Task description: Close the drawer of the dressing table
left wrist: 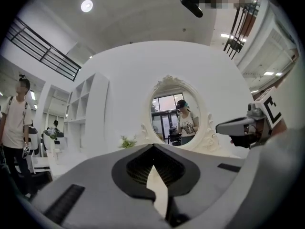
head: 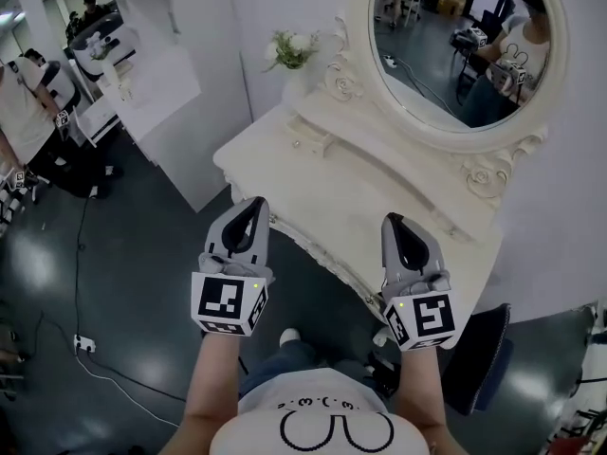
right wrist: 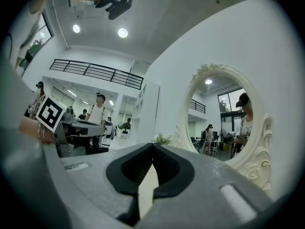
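Note:
The white dressing table (head: pixel 322 173) with its oval mirror (head: pixel 465 50) stands ahead of me in the head view. Its scalloped front edge (head: pixel 318 254) faces me; the drawer front is hidden below that edge. My left gripper (head: pixel 254 203) is shut and empty, its tip at the table's front edge. My right gripper (head: pixel 395 219) is likewise shut and empty, with its tip over the front edge further right. In the left gripper view the shut jaws (left wrist: pixel 153 146) point at the mirror (left wrist: pixel 174 113). In the right gripper view the jaws (right wrist: pixel 153 145) also meet, with the mirror (right wrist: pixel 224 123) at the right.
A vase of flowers (head: pixel 290 53) stands at the table's back left corner. A white shelf unit (head: pixel 166 83) stands left of the table. A dark chair (head: pixel 479 358) is at my right, a cable and power strip (head: pixel 83 344) lie on the floor, and people (head: pixel 24 112) stand far left.

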